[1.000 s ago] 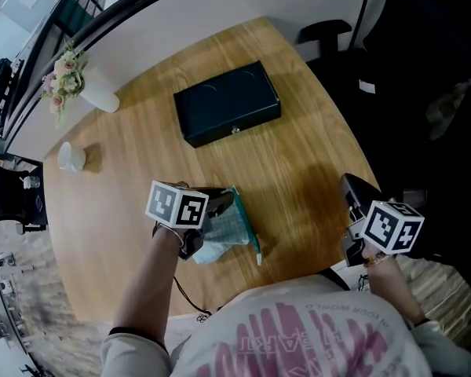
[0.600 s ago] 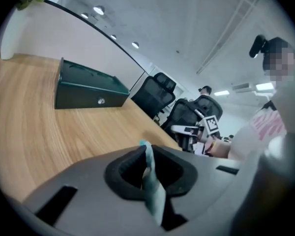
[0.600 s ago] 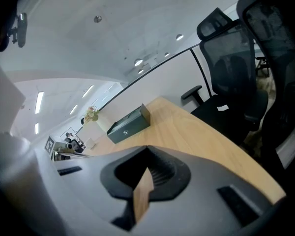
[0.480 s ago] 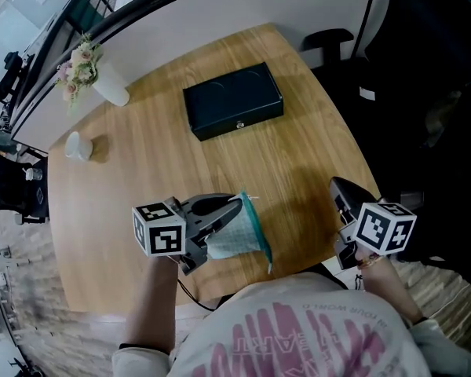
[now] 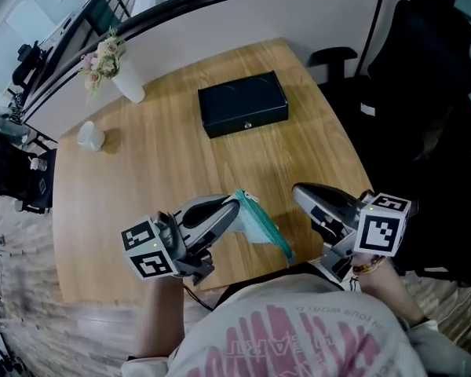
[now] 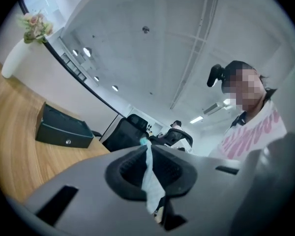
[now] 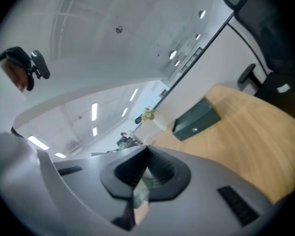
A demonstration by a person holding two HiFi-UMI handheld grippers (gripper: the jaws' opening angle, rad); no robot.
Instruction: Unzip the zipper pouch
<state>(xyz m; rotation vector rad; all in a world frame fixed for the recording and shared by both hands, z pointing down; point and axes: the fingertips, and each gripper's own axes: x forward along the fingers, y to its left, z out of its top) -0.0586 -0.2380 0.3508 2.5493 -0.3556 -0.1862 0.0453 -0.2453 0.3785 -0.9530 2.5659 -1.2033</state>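
Note:
The teal zipper pouch point(image 5: 261, 226) hangs in the air above the wooden table point(image 5: 157, 171), near its front edge. My left gripper point(image 5: 234, 204) points level and is shut on one end of it. Its jaws have just been closing, and a strip of pale teal fabric point(image 6: 148, 176) is pinched between the pads in the left gripper view. My right gripper point(image 5: 300, 193) is to the right of the pouch, close to it but apart. Its jaws point(image 7: 146, 154) stand together with nothing gripped.
A black box point(image 5: 243, 103) lies at the far middle of the table. A white vase of flowers point(image 5: 125, 81) and a small white cup point(image 5: 90, 136) stand at the far left. A black office chair point(image 5: 337, 57) is beyond the table's right edge.
My left gripper has lifted the pouch off the table and turned level. My right gripper has risen and swung left toward the pouch.

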